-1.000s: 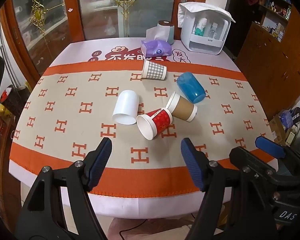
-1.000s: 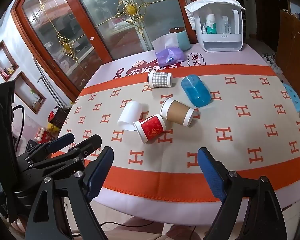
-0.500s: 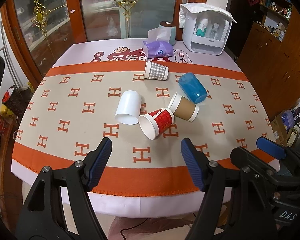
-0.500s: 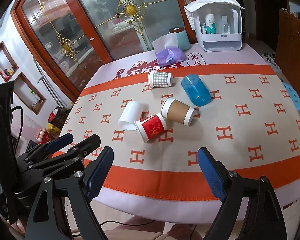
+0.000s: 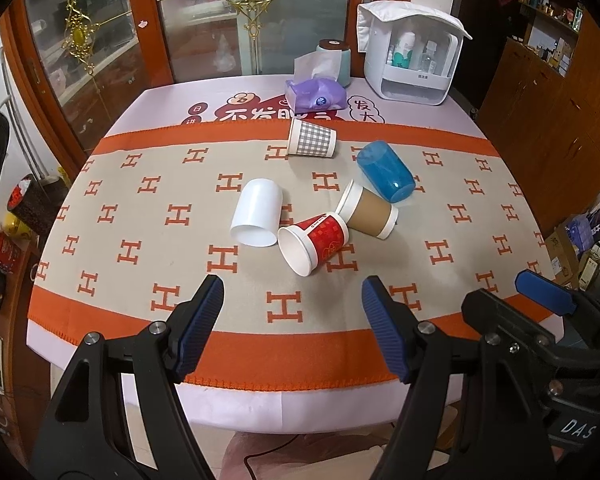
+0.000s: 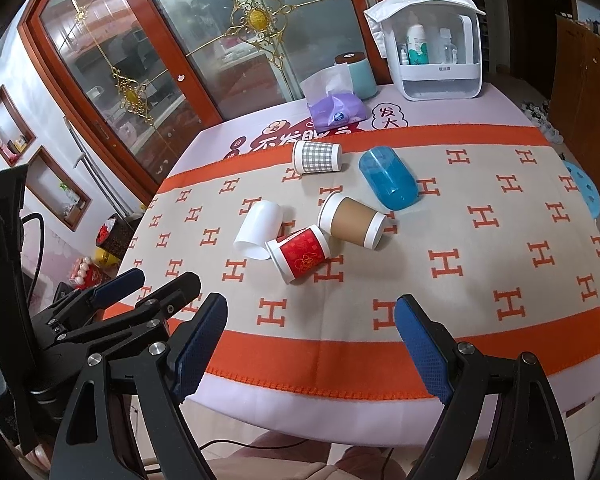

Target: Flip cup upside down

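Note:
Several cups lie on their sides in the middle of the table: a white cup (image 5: pixel 258 214) (image 6: pixel 259 230), a red paper cup (image 5: pixel 314 242) (image 6: pixel 300 254), a brown sleeved cup (image 5: pixel 368 210) (image 6: pixel 352 220), a blue plastic cup (image 5: pixel 386 170) (image 6: pixel 388 178) and a checked paper cup (image 5: pixel 312 138) (image 6: pixel 317 157). My left gripper (image 5: pixel 292 324) is open and empty, above the table's near edge. My right gripper (image 6: pixel 310 350) is open and empty, also at the near edge. The left gripper shows in the right wrist view (image 6: pixel 140 284).
An orange and beige cloth with H marks (image 5: pixel 140 216) covers the table. At the back stand a purple tissue pack (image 5: pixel 316 94), a teal canister (image 5: pixel 340 62) and a white storage box (image 5: pixel 414 54). Glass doors stand behind the table. Wooden cabinets are at the right.
Both grippers have drawn back a little from the table; more of its near edge shows. The cups have not moved.

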`<state>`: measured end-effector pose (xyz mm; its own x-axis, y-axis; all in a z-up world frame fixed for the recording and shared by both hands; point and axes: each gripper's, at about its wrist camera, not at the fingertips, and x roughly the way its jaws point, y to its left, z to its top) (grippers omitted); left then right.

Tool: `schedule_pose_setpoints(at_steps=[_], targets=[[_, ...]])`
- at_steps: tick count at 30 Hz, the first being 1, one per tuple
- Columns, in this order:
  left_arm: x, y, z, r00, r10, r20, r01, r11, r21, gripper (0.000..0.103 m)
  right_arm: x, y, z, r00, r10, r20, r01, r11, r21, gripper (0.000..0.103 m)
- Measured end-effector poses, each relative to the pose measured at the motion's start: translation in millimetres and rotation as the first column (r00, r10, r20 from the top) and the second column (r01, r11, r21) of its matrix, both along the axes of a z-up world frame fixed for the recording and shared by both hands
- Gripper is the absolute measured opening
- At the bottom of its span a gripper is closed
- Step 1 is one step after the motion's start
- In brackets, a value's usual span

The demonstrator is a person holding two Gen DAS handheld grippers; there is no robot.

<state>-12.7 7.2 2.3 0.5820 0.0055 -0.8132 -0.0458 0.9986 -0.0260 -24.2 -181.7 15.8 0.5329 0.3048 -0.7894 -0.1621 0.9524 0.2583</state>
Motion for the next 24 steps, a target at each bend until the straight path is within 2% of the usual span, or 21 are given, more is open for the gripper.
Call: schedule_pose_setpoints(at_steps=[24], targets=[[3.2,-3.9,1.3,1.000,0.001,0.000,-0.001,1.000,0.003,0.069,0.0,-1.4,0.2,1.000,0.001,0.002,-0.001,1.000,0.000,0.087]])
